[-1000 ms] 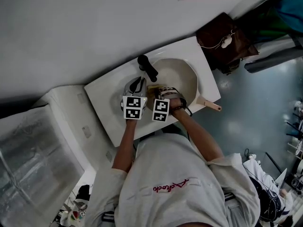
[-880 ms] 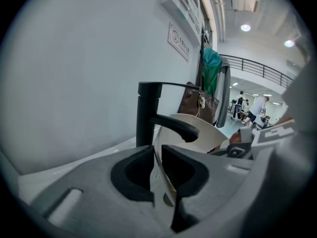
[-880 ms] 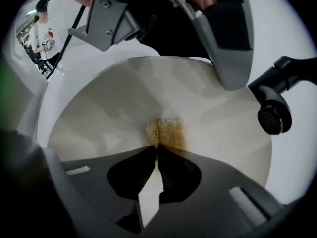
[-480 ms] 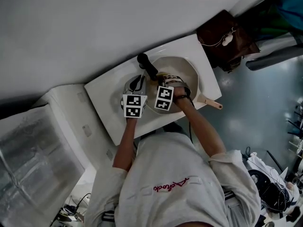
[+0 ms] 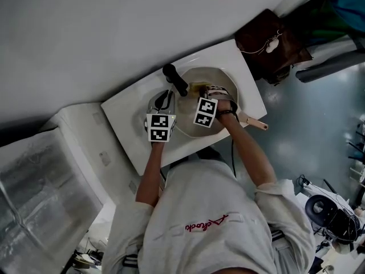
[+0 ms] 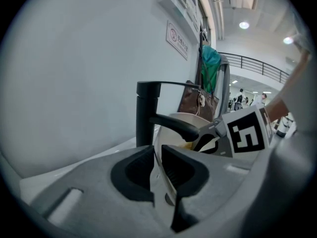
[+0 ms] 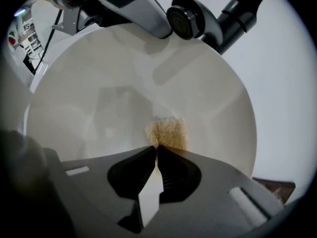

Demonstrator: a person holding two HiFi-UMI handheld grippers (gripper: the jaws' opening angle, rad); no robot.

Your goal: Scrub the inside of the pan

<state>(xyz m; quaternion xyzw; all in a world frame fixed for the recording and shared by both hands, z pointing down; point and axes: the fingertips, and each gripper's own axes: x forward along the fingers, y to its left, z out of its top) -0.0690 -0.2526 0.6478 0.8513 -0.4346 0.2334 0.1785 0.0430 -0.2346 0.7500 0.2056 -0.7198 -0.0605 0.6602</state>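
At centre of the head view, a cream pan [image 5: 229, 83] sits in the white sink [image 5: 125, 116]. Its handle [image 5: 254, 123] pokes toward the lower right, past the front edge. A black tap [image 5: 175, 80] overhangs the pan's upper-left rim.

Left gripper [image 6: 156, 151]: jaws pinched on the pan's thin rim, which runs edge-on between the pads. Right gripper [image 7: 156, 148]: jaws clamped on a yellow-brown sponge [image 7: 167, 132] that presses on the pan's inner surface at lower centre of the right gripper view. Only a narrow edge of the sponge sits in the jaws.

Risks from here, as I judge them:
- Rim slip. The left hold is on a thin, smooth lip (likely wet, though I can't confirm that). A hard scrub stroke could twist the pan out of the pads and let it rock or drop in the sink.
- Sponge loss. With so little of it gripped, drag against the pan could pull it free. The bare jaw tips would then scrape the coating.
- Tap strike. The spout hangs at the top of the right gripper view, close over the work area. A long stroke toward it could knock the gripper or its marker cube against the tap.
- Gripper clash. Both tools work the same side of the pan, just beside each other.
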